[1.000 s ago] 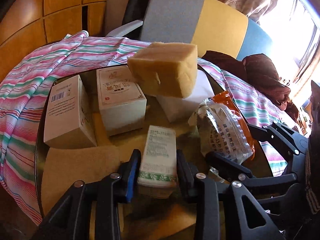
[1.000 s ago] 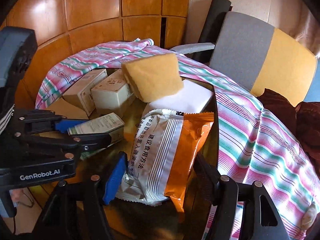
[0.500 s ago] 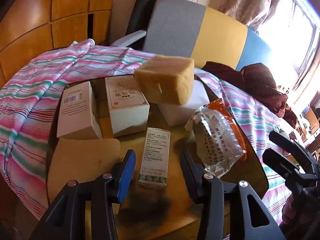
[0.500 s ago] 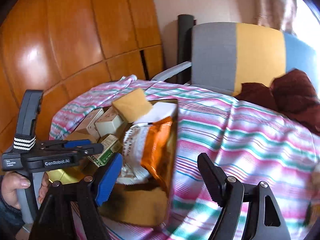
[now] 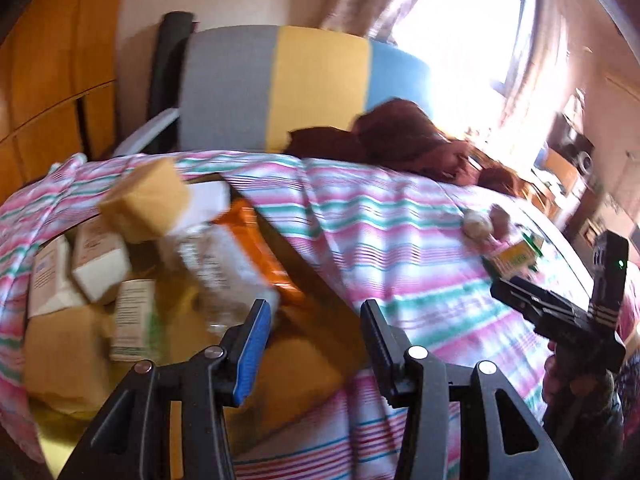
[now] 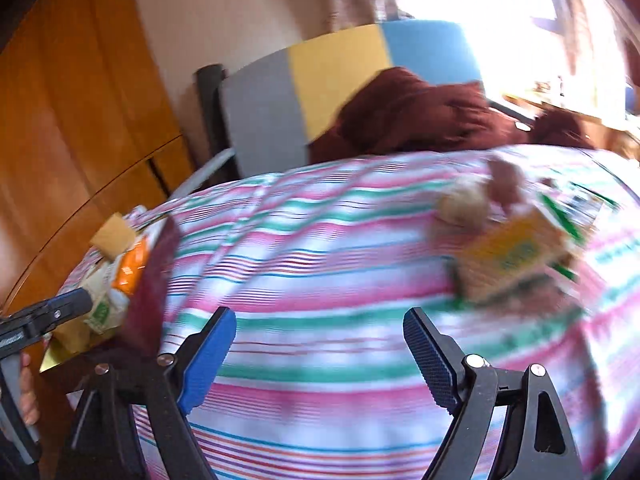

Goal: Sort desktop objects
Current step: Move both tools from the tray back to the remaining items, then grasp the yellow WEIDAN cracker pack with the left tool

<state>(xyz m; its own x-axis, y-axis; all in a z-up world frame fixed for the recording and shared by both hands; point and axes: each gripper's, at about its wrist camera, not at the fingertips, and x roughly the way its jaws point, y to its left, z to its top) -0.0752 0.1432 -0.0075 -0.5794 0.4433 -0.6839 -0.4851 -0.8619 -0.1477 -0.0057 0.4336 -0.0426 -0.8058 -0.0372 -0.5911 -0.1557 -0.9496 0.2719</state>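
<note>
— Striped cloth (image 5: 400,248) covers the surface; what lies at the left?

— Tray (image 5: 308,292) there holds the yellow sponge (image 5: 146,206), white boxes (image 5: 100,264), a green-printed carton (image 5: 132,320) and an orange-and-white packet (image 5: 236,264).

— Left gripper (image 5: 316,338)?

— Jaws spread, holding nothing, above the tray's right edge.

— Further right?

— A yellow-green box (image 6: 516,252) lies on the cloth beside two small round items (image 6: 466,204), blurred.

— Right gripper (image 6: 320,346)?

— Jaws spread wide, empty, over bare cloth short of that box.
</note>
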